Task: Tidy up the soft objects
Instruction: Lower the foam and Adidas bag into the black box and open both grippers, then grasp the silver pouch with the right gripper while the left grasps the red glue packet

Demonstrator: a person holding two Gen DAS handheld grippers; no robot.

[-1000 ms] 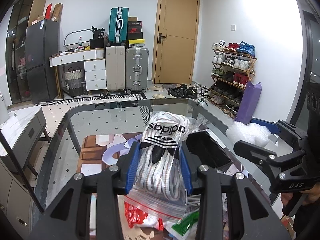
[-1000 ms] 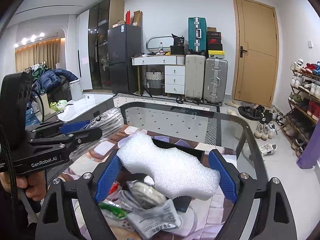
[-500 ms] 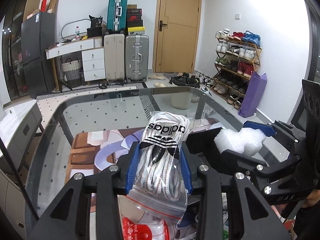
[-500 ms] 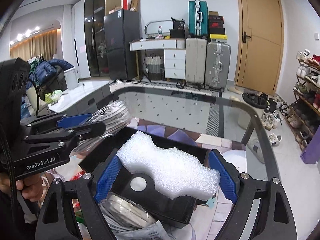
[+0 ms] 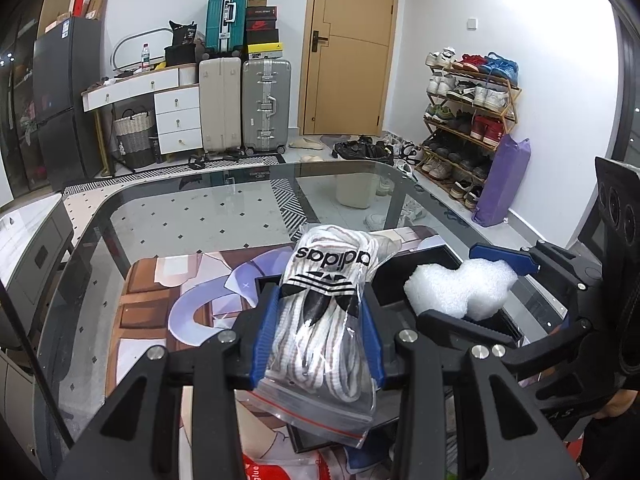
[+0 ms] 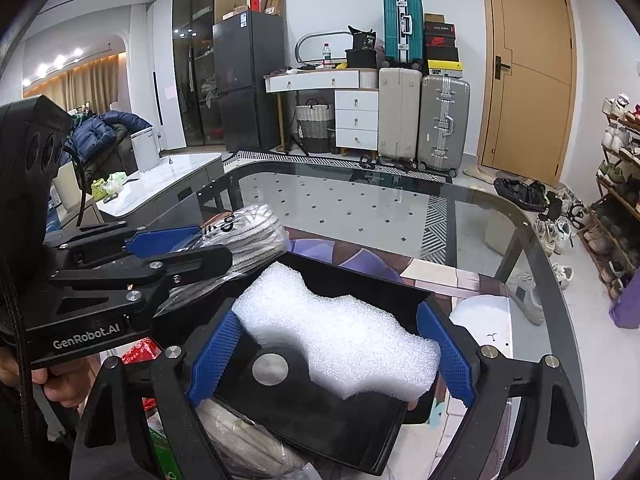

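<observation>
The lace bag (image 5: 325,312), printed "adidas", is pinched in the left gripper (image 5: 318,330) above the black tray (image 6: 352,276). At its 3 o'clock the right gripper (image 6: 330,354) clamps white foam (image 6: 340,328) over the tray. The left gripper's side reads "GenRobot.AI"; packets (image 6: 240,444) crowd the tray's near edge.

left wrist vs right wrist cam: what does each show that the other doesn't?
Left wrist only: the logo face of the bag of laces pinched by the left gripper, and the purple bag beside the shoe rack.

Right wrist only: the round metal disc on the black tray floor, and the blue jacket.

Both: the white foam piece in the right gripper, over the tray on the glass table.
</observation>
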